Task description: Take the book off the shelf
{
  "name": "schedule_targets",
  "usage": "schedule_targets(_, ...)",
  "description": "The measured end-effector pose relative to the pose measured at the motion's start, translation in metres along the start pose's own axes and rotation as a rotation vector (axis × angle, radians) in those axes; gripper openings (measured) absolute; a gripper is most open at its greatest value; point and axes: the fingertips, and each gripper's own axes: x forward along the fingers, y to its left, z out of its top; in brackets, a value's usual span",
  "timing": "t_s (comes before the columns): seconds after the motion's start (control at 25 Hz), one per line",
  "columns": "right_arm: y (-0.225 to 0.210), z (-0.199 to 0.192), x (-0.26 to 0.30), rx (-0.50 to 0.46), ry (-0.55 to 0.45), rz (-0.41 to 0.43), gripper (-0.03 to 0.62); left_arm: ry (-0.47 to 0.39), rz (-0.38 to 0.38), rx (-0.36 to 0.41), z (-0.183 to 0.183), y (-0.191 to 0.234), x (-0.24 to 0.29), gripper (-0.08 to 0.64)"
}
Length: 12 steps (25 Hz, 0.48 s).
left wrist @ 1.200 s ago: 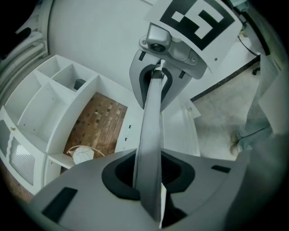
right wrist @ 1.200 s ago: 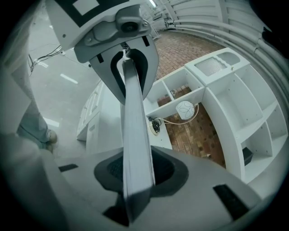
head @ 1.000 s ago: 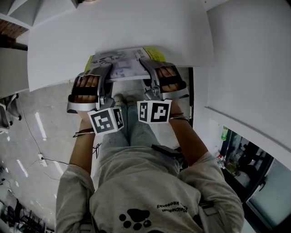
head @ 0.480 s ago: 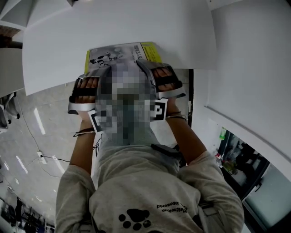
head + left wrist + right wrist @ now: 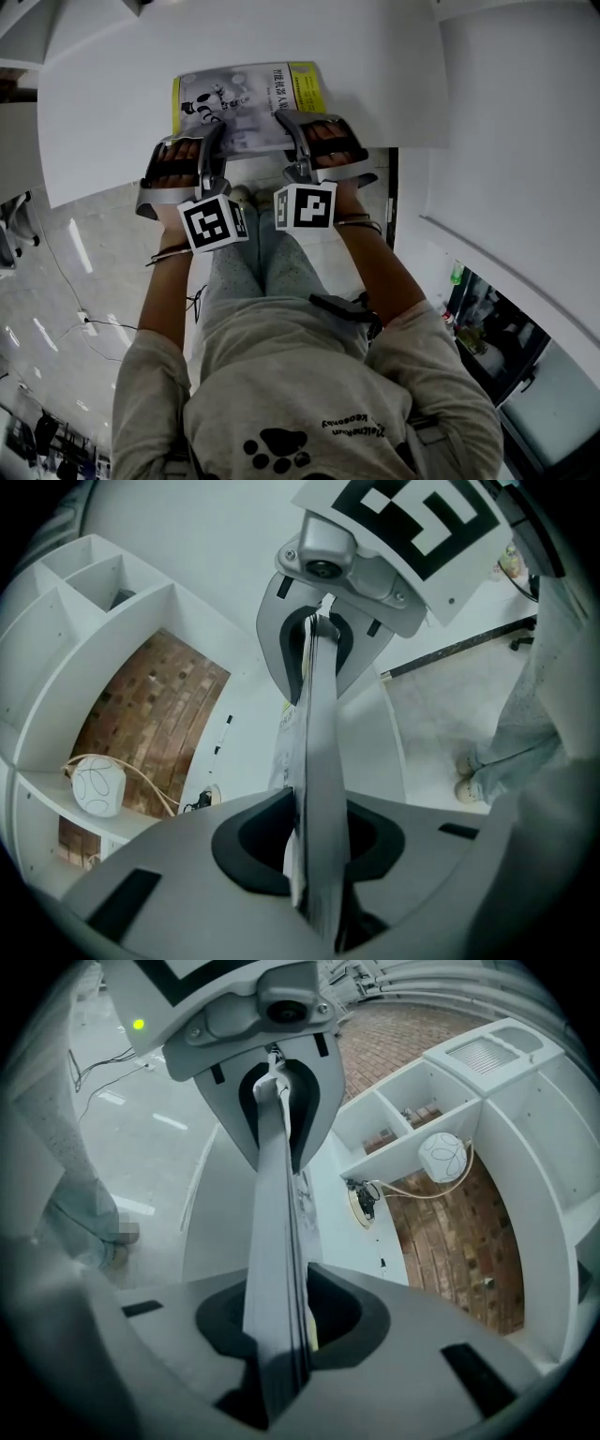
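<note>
My left claw (image 5: 214, 150) is clamped on the near edge of the book (image 5: 248, 103), and my right claw (image 5: 292, 141) grips that same edge just beside it. Each claw's own view shows the book edge-on, a thin grey slab running straight up between the pads, which press on both its faces. Each view also catches the other claw at the far end of that slab (a tidy mirror of itself).

From above, the book lies flat, cover up, over the white top (image 5: 112, 112). The cover is pale grey with a small robot figure, and it has a yellow strip along its left side and at its far right corner. Its near edge sits about level with the front edge of the top, where my claws hold it. I cannot tell whether it rests on the top or hangs just clear of it.

My hands are wrapped round the two handles, and the marker cubes face up toward my head. Off to the side stands a white shelf unit (image 5: 441, 1119) with a brick-patterned back. A white ball with a cord (image 5: 442, 1157) sits on one of its boards. Below me is the pale floor (image 5: 84, 281)
</note>
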Motion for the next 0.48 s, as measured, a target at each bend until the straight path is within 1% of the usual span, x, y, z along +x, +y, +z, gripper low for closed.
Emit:
schedule_targets(0.28,0.015,-0.003,0.022,-0.024,0.019,0.075,0.088,0.026,-0.065,0.011,-0.009,-0.013,0.021,0.086)
schedule_targets(0.48,0.018,-0.007,0.032,-0.053,0.028,0.087,0.095,0.042,-0.094,0.006,-0.012,-0.016,0.03,0.094)
